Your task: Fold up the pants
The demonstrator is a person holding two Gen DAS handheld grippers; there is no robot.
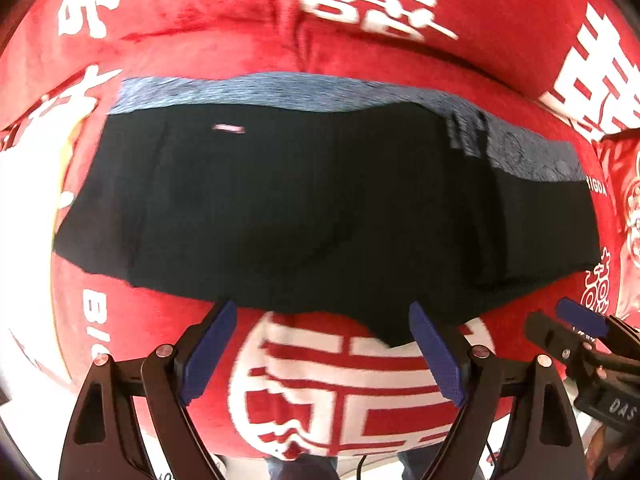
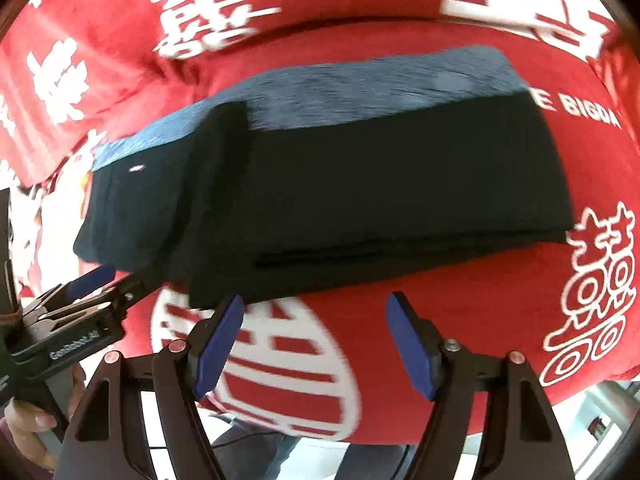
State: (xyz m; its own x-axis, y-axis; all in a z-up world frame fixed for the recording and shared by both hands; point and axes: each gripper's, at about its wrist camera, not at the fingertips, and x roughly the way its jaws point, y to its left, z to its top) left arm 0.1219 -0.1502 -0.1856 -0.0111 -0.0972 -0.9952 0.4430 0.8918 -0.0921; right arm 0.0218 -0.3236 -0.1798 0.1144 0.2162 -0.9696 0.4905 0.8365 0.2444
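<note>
Red cushion (image 1: 248,40) | folded pants (image 1: 304,208) just ahead | both tools (image 1: 324,350) (image 2: 316,340) spread, empty

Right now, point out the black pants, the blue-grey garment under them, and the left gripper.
black pants (image 2: 360,184), right wrist view, on the flat top layer.
blue-grey garment (image 2: 360,84), right wrist view, on the strip exposed behind the pants.
left gripper (image 1: 324,316), left wrist view, midway between the open blue fingertips.
</note>
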